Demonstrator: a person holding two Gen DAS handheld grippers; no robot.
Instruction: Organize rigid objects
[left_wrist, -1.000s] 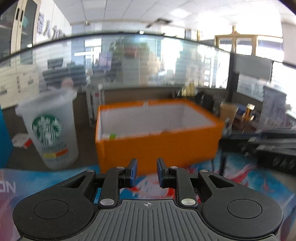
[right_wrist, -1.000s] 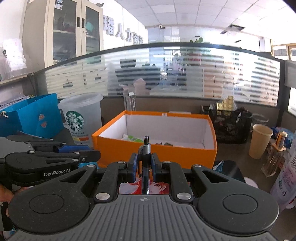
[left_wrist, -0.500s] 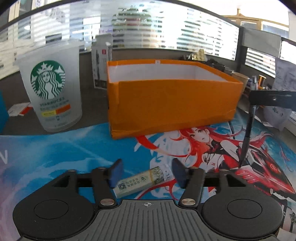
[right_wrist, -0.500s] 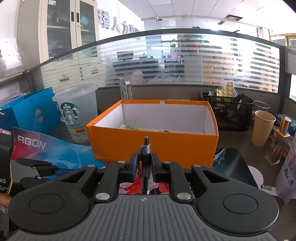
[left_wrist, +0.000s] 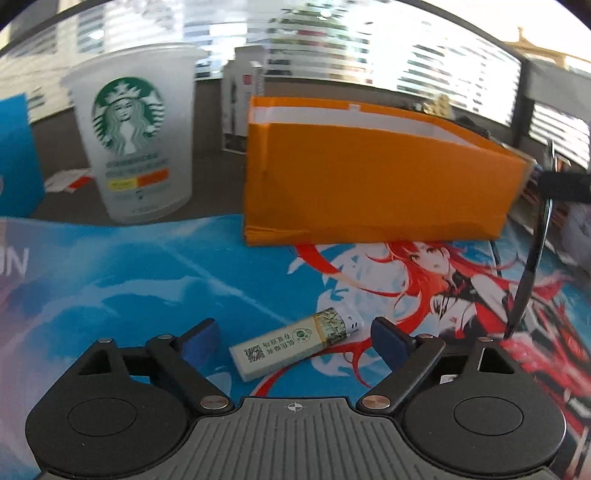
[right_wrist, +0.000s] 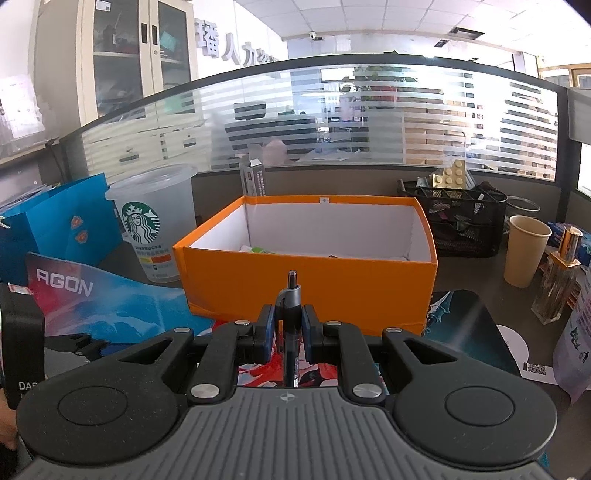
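We're on the pickup step: the left hand-held gripper has its jaws opening around the lighter on the mat, not touching yet. Next it needs closing. Right hand-held gripper is clenched on a pen, orange box just beyond.

The left wrist view was taken low and close over the printed mat, angled down. The right wrist view was set higher and farther back. The orange box and the Starbucks cup were shared by both.
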